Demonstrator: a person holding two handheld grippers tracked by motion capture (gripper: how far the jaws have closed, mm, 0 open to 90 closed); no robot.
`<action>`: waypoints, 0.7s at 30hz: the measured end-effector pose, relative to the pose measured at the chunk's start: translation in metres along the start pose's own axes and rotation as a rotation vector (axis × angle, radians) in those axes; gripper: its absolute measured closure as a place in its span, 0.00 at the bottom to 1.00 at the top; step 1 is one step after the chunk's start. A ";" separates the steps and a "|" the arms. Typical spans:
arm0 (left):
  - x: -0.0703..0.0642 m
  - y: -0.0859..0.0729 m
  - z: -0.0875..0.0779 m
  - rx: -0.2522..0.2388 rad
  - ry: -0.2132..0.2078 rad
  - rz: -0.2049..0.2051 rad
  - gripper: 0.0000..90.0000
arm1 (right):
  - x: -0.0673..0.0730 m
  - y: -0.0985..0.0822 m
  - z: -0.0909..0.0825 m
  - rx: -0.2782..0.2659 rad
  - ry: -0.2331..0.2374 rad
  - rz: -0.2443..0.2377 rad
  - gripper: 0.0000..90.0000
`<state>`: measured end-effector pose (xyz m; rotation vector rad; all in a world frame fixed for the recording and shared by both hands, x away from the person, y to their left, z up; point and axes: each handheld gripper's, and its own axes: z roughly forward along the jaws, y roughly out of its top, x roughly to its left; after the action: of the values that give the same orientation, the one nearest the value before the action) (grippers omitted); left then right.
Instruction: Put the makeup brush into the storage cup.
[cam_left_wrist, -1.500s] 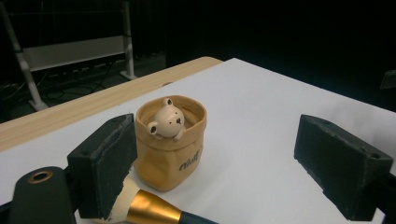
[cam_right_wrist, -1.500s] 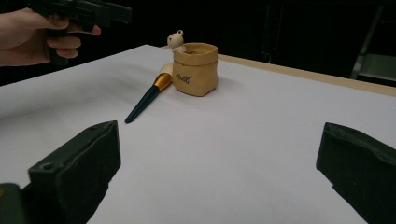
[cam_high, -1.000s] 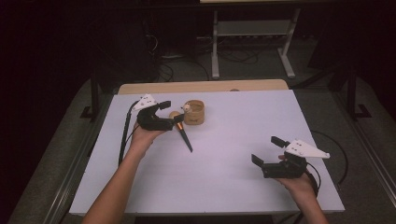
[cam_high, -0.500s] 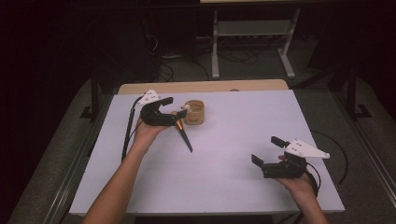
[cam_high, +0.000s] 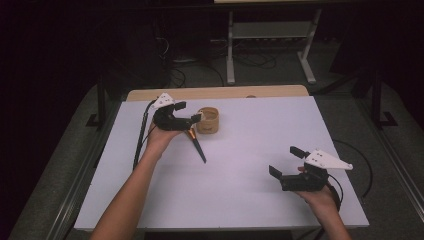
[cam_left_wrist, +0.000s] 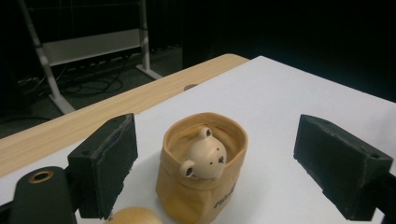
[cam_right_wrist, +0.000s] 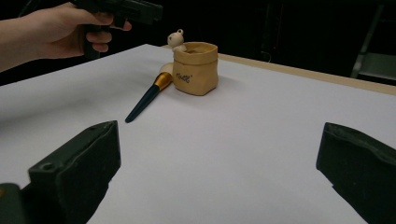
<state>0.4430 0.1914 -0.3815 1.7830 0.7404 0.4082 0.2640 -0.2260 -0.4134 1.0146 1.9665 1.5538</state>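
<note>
A tan fabric pouch (cam_high: 208, 120) stands upright at the far left of the white table (cam_high: 250, 165), with a small cream bear head (cam_left_wrist: 205, 156) poking out of its rim. A makeup brush (cam_high: 197, 147) with a dark handle and gold ferrule lies on the table against the pouch's near side; its pale bristle head (cam_left_wrist: 130, 215) is beside the pouch's base. My left gripper (cam_high: 190, 112) is open, its jaws on either side of the pouch (cam_left_wrist: 201, 186) without touching it. My right gripper (cam_high: 286, 161) is open over bare table at the near right, far from the pouch (cam_right_wrist: 195, 67) and the brush (cam_right_wrist: 148, 99).
A wooden strip (cam_high: 215, 93) runs along the table's far edge. Beyond it, on the dark floor, stand a metal rack (cam_high: 270, 35) and loose cables. The left gripper's cable (cam_high: 141, 135) trails down the table's left side.
The left gripper has edged to the right, closer around the pouch. The brush, the pouch and the right gripper have not moved.
</note>
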 end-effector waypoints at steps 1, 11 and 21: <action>0.000 0.000 0.001 0.002 0.002 -0.002 0.14 | 0.000 0.000 0.000 0.001 0.000 0.000 0.00; -0.001 0.003 0.004 0.058 0.020 0.001 0.15 | 0.000 0.000 0.000 0.001 -0.001 0.001 0.00; 0.002 0.002 0.003 0.135 0.057 -0.023 0.14 | 0.000 0.000 0.000 0.001 -0.001 0.002 0.00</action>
<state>0.4470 0.1900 -0.3813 1.8934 0.8451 0.4030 0.2642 -0.2264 -0.4135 1.0183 1.9664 1.5532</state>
